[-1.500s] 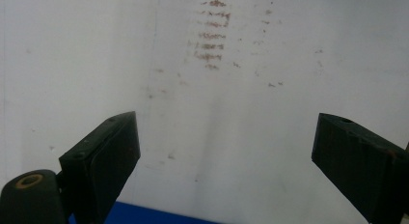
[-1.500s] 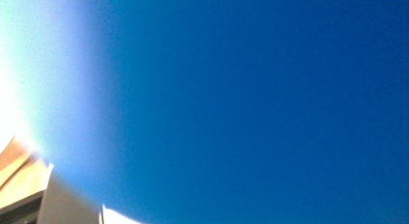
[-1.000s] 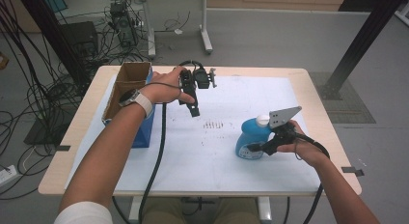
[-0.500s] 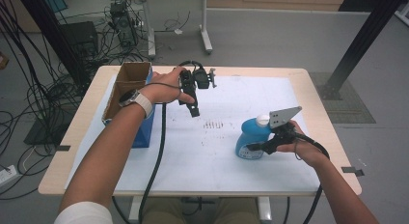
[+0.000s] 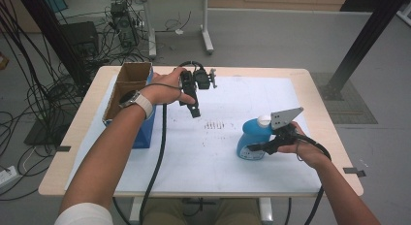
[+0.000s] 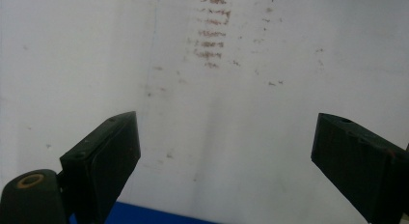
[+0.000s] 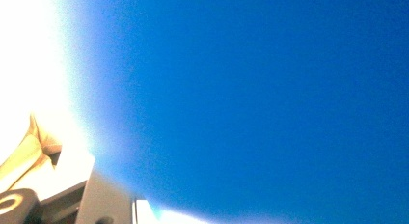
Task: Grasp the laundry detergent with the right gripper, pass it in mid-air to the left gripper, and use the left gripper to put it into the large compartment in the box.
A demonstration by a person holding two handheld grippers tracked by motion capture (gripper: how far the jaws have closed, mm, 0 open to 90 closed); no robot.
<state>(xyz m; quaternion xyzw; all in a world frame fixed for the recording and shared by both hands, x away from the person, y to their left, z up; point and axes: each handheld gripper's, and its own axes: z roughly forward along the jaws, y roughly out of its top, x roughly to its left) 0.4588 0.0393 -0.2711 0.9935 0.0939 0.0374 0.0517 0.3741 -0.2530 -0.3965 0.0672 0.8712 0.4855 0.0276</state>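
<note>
High view, my right gripper [image 5: 259, 148]: my jaws have just been closing and now pinch the blue bottle [image 5: 251, 140] low on its body; it stands upright on the white mat [image 5: 218, 152], right at my tips.
High view, bottle top: its white cap [image 5: 263, 120] sits just above my jaws, beside my grey plate [image 5: 286, 117].
High view, my left gripper [image 5: 194, 108]: I hold it raised over the mat's far part, well apart from the bottle, jaws pointing down at the mat.
High view, around: a cardboard box [image 5: 127, 87] on a blue block [image 5: 145, 130] stands behind my left wrist; faint brown smudges [image 5: 215, 125] mark the mat between my two grippers. Nothing lies between them.
Left gripper view, jaws: my two black jaws stand wide apart with nothing between them.
Left gripper view, ahead: bare mat [image 6: 87, 55] with the brown smudges [image 6: 210, 40] beyond my tips; a blue edge [image 6: 144, 215] shows below my jaws.
Right gripper view, ahead: the bottle's blue wall [image 7: 251, 98] presses up against my jaws, blurred, blocking what lies beyond it.
</note>
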